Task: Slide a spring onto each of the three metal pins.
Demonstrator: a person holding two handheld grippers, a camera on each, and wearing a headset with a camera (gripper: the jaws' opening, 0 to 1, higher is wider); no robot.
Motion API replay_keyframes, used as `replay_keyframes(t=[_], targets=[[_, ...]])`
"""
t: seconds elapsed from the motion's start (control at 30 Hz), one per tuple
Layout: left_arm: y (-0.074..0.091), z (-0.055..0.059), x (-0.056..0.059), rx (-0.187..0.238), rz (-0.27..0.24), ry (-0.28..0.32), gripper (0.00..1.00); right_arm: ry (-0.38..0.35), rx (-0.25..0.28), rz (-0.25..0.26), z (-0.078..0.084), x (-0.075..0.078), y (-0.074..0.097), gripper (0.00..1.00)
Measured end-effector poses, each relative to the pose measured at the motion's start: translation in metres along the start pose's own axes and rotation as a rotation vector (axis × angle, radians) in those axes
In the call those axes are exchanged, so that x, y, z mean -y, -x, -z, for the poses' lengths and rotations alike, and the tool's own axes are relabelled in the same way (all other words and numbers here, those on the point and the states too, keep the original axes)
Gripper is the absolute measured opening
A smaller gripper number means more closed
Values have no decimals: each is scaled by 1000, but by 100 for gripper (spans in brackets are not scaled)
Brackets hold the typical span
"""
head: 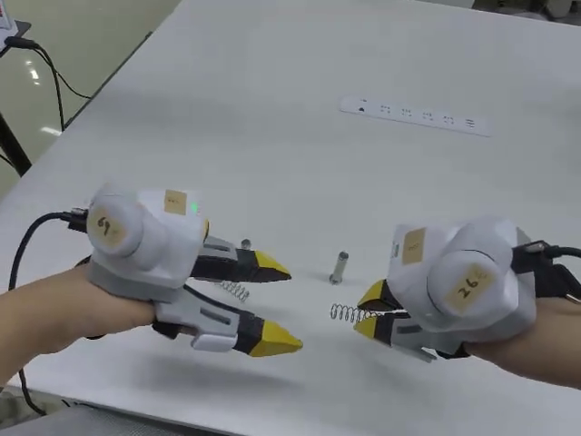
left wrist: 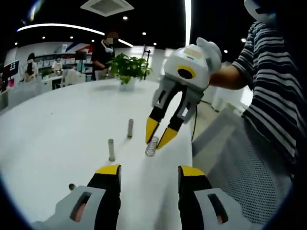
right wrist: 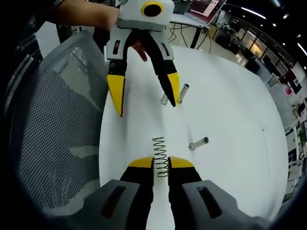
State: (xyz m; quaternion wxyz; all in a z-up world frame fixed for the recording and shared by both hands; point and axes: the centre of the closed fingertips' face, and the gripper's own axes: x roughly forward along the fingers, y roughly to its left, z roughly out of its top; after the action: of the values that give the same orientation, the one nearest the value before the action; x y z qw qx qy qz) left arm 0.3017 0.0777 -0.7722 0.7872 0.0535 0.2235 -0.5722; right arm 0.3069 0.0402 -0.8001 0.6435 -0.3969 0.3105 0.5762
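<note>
1. Pinched by one end in the closed jaws of the right gripper: a spring, sticking out ahead over the white table.
2. Opposite, on the left gripper: jaws wide apart, holding nothing.
3. Beneath those jaws, on the table: a second spring.
4. Standing bare: one pin between the grippers, another pin just behind the left one.

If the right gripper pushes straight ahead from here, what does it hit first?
Likely the left gripper, whose open jaws face it across bare table; the nearest pin lies off to one side. Depth is unclear.
</note>
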Motion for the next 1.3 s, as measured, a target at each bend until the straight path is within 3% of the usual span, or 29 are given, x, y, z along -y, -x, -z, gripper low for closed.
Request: replay_keyframes(t=[0.5,1.0,1.3], targets=[[-34,-10,-1,30,29,-32,26,-7,13,-3,-8,0,3,7],[-36,-14,-1,63,29,-31,13,15,28,-11,-12,-3,7,7],[-36,-15,2,67,39,-26,11,19,28,-3,-12,0,9,7]])
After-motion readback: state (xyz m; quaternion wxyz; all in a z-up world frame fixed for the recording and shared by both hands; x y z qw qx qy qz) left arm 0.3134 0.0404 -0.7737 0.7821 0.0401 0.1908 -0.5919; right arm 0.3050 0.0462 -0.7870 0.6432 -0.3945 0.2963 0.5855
